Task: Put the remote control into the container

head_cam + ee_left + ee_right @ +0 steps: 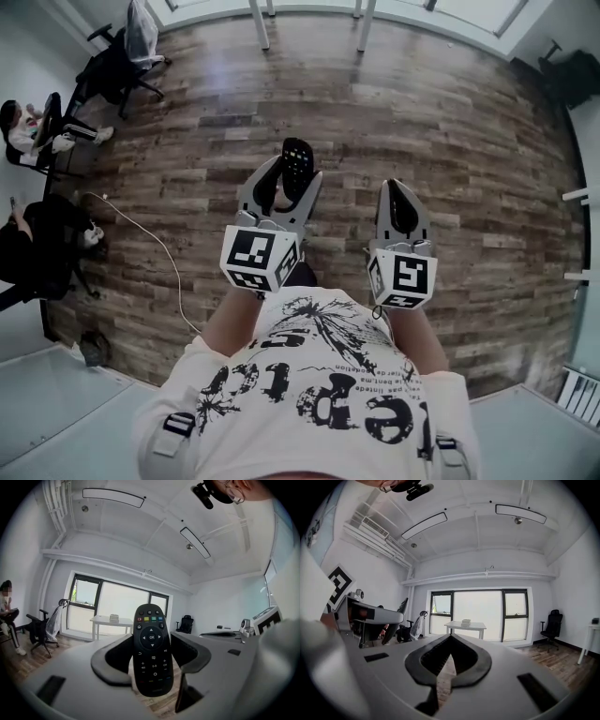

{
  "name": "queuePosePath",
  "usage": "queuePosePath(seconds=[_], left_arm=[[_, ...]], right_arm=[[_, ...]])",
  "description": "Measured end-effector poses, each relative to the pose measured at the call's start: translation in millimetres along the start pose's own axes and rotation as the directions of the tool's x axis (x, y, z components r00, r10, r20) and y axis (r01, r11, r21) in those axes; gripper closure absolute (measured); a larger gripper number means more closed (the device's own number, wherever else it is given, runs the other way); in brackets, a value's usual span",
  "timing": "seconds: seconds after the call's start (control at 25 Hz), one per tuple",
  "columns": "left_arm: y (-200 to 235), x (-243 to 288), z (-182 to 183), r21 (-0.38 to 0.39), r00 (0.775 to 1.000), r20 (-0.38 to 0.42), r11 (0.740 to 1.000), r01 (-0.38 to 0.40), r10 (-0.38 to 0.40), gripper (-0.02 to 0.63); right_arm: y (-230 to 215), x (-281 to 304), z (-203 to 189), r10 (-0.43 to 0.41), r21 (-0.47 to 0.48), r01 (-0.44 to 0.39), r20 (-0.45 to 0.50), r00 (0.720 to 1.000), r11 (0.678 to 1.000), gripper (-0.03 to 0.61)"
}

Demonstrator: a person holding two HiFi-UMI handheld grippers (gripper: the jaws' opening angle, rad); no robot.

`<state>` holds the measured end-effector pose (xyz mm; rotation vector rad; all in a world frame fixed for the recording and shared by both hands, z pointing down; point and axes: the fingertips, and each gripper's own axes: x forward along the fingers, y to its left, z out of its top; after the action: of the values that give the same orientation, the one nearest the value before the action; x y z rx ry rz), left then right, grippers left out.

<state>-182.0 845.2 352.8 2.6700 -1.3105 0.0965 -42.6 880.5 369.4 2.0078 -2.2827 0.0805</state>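
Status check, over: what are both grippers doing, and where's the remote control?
Left gripper shut on remote control, button side facing its camera. Right gripper shut, empty. Container in no view.

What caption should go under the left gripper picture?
Left gripper holds a black remote upright; white table by the window behind.

Your left gripper (pixel 284 178) reaches out before you with the remote control (pixel 152 648) upright between its jaws, its top end past their tips. Your right gripper (pixel 403 202) sits beside it on the right, apart from it, jaws together on nothing. Ahead, a table (pixel 465 626) stands before the window (pixel 480 613). To your left a cable (pixel 164 248) lies on the floor (pixel 450 122), with a chair (pixel 117 66) farther off.
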Motion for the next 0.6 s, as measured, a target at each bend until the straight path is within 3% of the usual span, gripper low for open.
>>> queuePosePath(seconds=[0.28, 0.6], left_arm=[[91, 31, 33, 0.022, 0.999, 0.017, 0.999, 0.037, -0.037, 0.351], [156, 52, 36, -0.009, 1.000, 0.026, 1.000, -0.014, 0.015, 0.351]], right_arm=[[42, 94, 22, -0.014, 0.024, 0.014, 0.011, 1.000, 1.000, 0.577], [70, 168, 23, 0.049, 0.015, -0.049, -0.006, 0.999, 0.999, 0.577]])
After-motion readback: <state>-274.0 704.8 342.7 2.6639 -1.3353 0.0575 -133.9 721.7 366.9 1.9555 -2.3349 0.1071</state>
